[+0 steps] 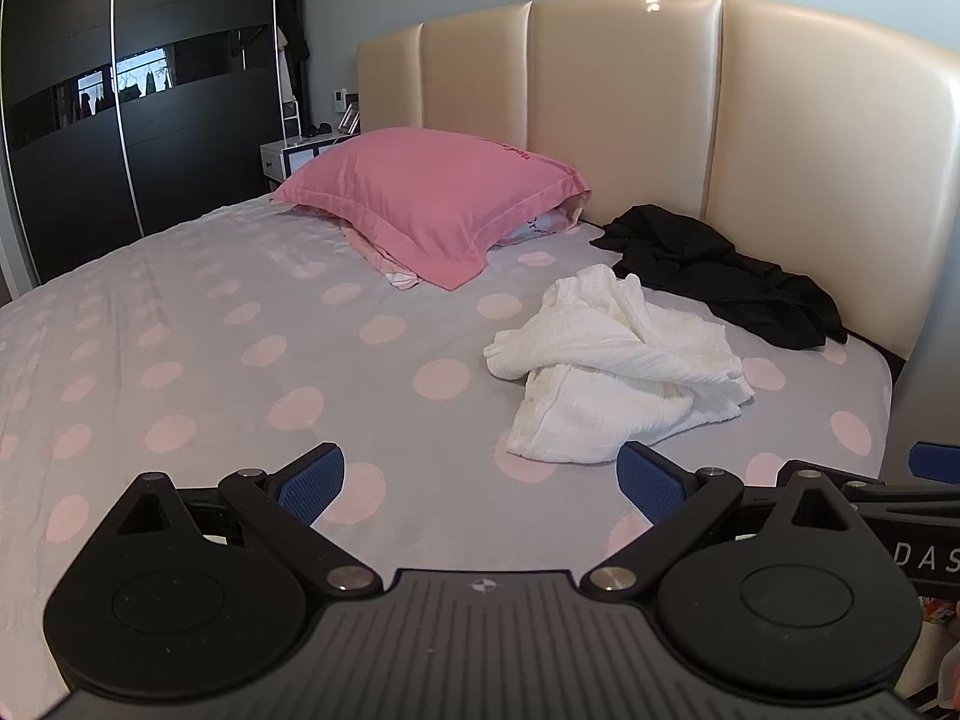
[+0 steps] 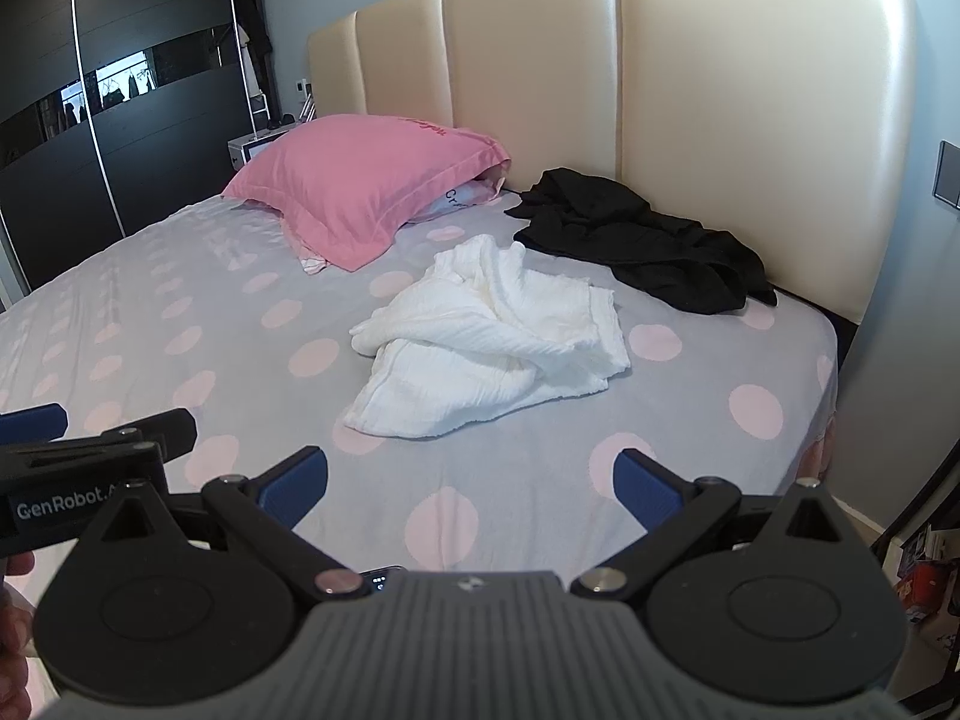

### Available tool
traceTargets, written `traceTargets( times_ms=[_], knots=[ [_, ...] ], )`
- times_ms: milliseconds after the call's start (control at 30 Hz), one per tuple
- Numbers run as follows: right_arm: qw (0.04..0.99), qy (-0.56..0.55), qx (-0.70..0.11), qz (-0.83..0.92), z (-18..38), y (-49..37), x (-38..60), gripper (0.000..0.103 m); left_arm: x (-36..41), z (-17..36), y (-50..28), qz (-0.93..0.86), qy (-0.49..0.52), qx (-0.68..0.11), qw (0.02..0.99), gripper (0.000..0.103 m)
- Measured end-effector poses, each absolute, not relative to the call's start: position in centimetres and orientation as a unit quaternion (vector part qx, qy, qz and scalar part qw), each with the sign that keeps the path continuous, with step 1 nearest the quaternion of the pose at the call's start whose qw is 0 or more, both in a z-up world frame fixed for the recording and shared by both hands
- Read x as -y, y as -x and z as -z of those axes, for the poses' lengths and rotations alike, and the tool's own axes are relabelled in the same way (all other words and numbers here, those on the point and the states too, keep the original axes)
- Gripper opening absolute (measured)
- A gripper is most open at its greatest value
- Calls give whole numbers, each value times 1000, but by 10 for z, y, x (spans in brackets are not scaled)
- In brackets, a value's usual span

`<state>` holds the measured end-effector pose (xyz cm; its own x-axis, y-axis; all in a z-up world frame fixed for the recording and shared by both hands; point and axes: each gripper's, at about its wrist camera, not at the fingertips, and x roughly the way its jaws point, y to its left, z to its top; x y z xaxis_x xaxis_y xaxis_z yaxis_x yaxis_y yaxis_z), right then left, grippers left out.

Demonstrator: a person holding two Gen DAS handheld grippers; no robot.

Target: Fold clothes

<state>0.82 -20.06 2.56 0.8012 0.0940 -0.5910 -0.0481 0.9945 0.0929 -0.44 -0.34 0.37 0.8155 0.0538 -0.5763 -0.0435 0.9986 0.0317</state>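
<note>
A crumpled white garment (image 1: 618, 372) lies on the bed's right half; it also shows in the right wrist view (image 2: 486, 348). A crumpled black garment (image 1: 720, 270) lies behind it against the headboard, seen too in the right wrist view (image 2: 642, 246). My left gripper (image 1: 480, 480) is open and empty, above the sheet short of the white garment. My right gripper (image 2: 471, 480) is open and empty, also short of the white garment. The right gripper's tip shows at the left view's right edge (image 1: 933, 462); the left gripper shows at the right view's left edge (image 2: 36, 423).
The bed has a grey sheet with pink dots (image 1: 240, 360). A pink pillow (image 1: 432, 198) lies on another at the head. A cream padded headboard (image 1: 630, 108) stands behind. A dark wardrobe (image 1: 138, 108) and a white nightstand (image 1: 288, 159) stand at the left. The bed's right edge (image 2: 828, 372) drops off.
</note>
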Motion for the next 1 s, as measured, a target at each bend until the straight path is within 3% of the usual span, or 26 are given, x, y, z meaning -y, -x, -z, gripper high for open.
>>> traceTargets(
  times_ms=[1000],
  knots=[
    [948, -26, -313, -52, -25, -8, 194, 102, 5, 2, 9, -41, -10, -314, 948, 96]
  ],
)
